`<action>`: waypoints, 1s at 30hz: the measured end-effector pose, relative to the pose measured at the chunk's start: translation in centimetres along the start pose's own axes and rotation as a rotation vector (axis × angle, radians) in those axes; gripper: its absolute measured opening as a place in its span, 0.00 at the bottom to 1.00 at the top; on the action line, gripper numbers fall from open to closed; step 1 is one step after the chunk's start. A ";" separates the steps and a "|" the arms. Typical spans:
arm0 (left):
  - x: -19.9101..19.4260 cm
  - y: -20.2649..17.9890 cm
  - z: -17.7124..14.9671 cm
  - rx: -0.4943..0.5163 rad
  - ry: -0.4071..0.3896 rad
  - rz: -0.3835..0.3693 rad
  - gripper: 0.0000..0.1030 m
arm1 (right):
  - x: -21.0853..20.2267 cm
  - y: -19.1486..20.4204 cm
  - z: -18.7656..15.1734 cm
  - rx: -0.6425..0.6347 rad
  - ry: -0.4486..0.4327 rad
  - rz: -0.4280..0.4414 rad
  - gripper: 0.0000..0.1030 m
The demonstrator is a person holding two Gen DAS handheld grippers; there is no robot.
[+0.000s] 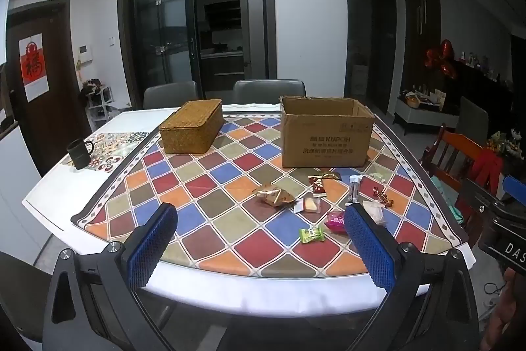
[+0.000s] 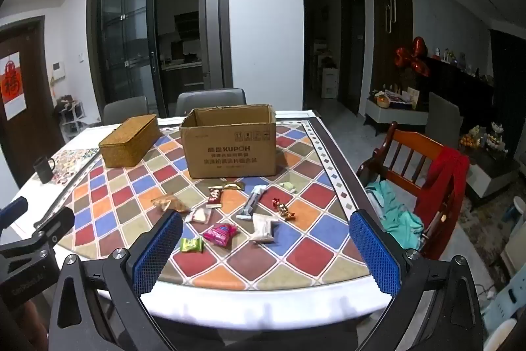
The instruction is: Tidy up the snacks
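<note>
Several wrapped snacks lie scattered on the chequered tablecloth in front of an open cardboard box (image 1: 327,134) (image 2: 230,143): a green packet (image 1: 311,234) (image 2: 191,244), a pink packet (image 1: 335,221) (image 2: 219,233), a gold pastry bag (image 1: 273,195) (image 2: 169,203), a white packet (image 2: 264,227), a red-gold candy (image 2: 282,209) and a grey stick (image 2: 253,203). My left gripper (image 1: 259,239) hovers open over the table's near edge, short of the snacks. The right gripper (image 2: 266,247) is likewise open and holds nothing.
A lidded woven basket (image 1: 192,125) (image 2: 130,140) sits left of the box. A dark mug (image 1: 79,153) (image 2: 43,172) stands at the far left. A wooden chair (image 2: 417,173) draped with red and teal cloth is beside the table's right side; grey chairs (image 1: 268,91) are behind.
</note>
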State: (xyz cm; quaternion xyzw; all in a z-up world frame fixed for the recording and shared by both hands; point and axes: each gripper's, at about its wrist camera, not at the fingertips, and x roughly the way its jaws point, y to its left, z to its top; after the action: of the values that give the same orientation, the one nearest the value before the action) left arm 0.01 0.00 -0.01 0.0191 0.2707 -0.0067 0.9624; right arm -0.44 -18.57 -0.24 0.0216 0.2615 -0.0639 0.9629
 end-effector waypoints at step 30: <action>-0.5 -0.5 0.2 0.001 -0.003 -0.010 1.00 | -0.2 -0.1 0.1 0.006 -0.010 0.004 1.00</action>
State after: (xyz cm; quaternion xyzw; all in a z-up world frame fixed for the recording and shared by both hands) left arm -0.33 -0.48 0.40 0.0182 0.2695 -0.0115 0.9628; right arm -0.60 -18.68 -0.06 0.0245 0.2564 -0.0628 0.9642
